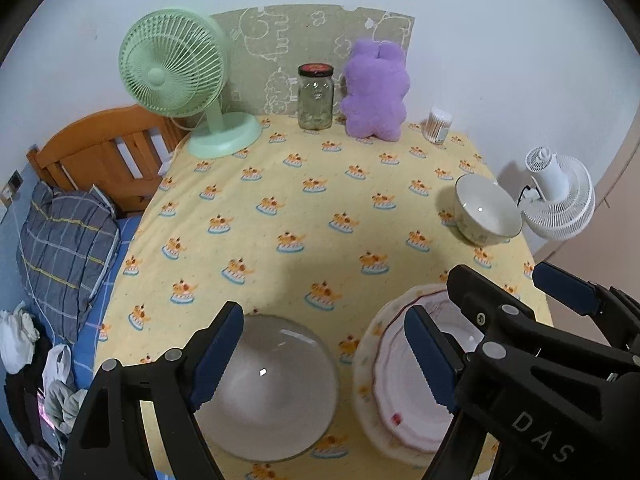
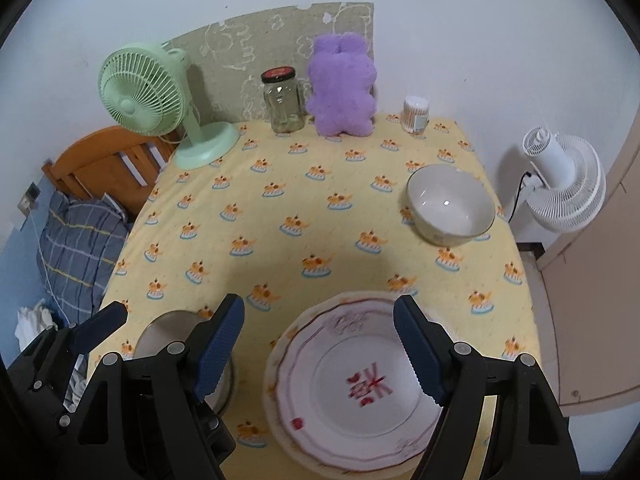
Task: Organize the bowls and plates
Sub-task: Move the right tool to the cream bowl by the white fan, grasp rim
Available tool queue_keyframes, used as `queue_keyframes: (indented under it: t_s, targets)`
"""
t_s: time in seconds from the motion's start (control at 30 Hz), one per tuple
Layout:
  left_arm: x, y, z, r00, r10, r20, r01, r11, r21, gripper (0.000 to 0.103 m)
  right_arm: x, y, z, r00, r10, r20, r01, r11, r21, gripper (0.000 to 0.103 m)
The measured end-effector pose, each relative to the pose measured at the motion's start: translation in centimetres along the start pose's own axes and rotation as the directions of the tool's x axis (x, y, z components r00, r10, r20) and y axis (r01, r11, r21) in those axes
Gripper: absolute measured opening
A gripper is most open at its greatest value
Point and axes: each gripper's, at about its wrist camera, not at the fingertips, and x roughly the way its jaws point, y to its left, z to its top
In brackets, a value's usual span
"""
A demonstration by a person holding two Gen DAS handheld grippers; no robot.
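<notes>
Half the glass bowl (image 2: 168,328) hidden

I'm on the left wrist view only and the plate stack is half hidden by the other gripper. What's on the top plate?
Observer: The white scalloped plate carries a red motif at its centre, blurred here; it sits on a yellow-patterned plate.
Operator: Is the right gripper holding it?
Observer: No. The right gripper is open, its fingers over the plate.
Operator: And my gripper against the clear glass bowl?
Observer: The left gripper is open; the clear glass bowl lies between its fingers, ungripped.
</notes>
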Motion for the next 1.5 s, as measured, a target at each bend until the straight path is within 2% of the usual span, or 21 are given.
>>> queue_keyframes:
  t_s: [0.33,0.7,0.9,1.03,1.17,1.37,1.5]
  targets:
    - [1.6,-5.6,3.0,1.000,0.011,0.025,-0.010,1.000,-0.010,0.084,0.9,-5.9,3.0,0.999,0.024,0.026,-0.024,1.000,-0.010,0.080]
    - [5.3,-11.7,6.4,0.998,0.018,0.060,-0.017,1.000,-0.005,0.084,3.8,-12.5,6.4,0.998,0.006,0.059,-0.006,1.000,-0.015,0.080]
    - [8.1,-14.2,7.8,0.998,0.037,0.052,-0.037,0.999,-0.007,0.084,6.5,-15.5,7.7,0.998,0.004,0.055,-0.003,1.000,-0.009,0.080]
    - [9.9,-16.1,8.5,0.997,0.062,0.051,-0.063,0.998,0.031,0.084,8.1,-17.1,8.3,0.998,-0.007,0.058,0.008,1.000,-0.008,0.080]
    - [12.5,-17.8,9.2,0.999,0.047,0.012,-0.047,0.998,0.051,0.084,10.1,-18.6,8.7,0.998,-0.057,0.036,0.057,0.998,0.007,0.080]
    - [15.6,-19.4,9.7,0.999,0.035,-0.011,-0.034,0.998,0.050,0.083,12.6,-20.3,9.1,0.996,-0.088,0.025,0.087,0.996,0.028,0.080]
    - [17.3,-19.9,10.1,0.999,0.031,-0.034,-0.029,0.999,0.045,0.083,14.6,-21.6,9.3,0.999,-0.042,0.006,0.041,0.996,0.083,0.079]
